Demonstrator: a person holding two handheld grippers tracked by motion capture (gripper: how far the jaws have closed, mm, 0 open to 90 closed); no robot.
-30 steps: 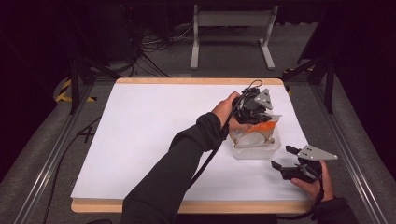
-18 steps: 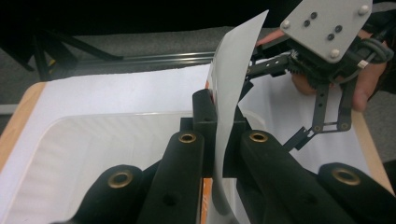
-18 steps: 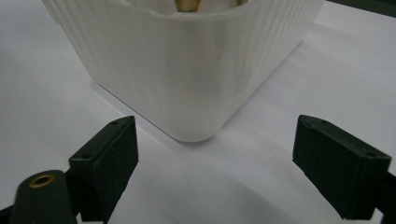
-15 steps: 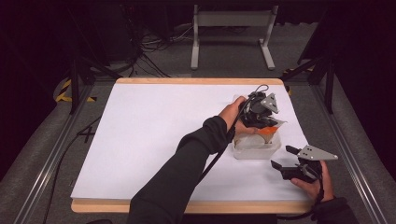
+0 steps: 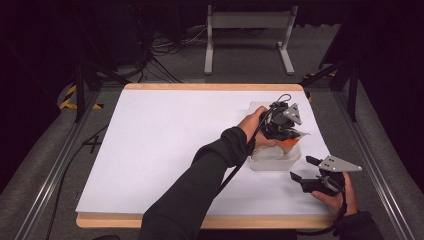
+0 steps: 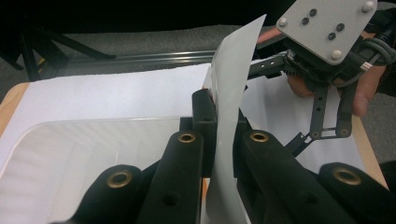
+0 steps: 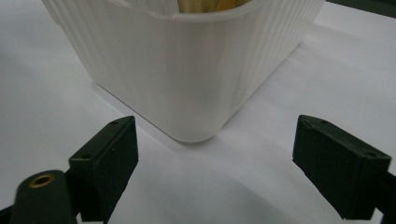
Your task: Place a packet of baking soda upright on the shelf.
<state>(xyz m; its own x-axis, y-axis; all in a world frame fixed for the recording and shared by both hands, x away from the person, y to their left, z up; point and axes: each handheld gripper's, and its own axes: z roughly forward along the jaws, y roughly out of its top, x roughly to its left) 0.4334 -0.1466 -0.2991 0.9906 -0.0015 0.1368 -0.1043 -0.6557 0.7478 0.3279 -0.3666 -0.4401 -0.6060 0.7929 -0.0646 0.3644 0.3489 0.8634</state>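
Observation:
A white ribbed plastic tub (image 5: 275, 161) stands at the right of the table, with something orange (image 5: 290, 145) inside. My left gripper (image 5: 291, 135) hangs over the tub's far side, shut on a thin white sheet (image 6: 231, 84) that stands up between its jaws (image 6: 219, 112). My right gripper (image 5: 301, 168) rests near the table's front right, open, its jaws either side of the tub's near corner (image 7: 187, 70) but apart from it (image 7: 215, 154). The right gripper's grey plate (image 6: 327, 25) shows beyond the sheet.
A clear flat lid (image 6: 93, 149) lies on the white table cover (image 5: 175, 135) just beyond the tub. The person's left arm (image 5: 210, 175) stretches diagonally across the table's middle. Metal rails (image 5: 50, 170) run along both sides.
The left gripper has shifted a little to the right and nearer over the tub, still shut on the sheet. The right gripper has stayed put.

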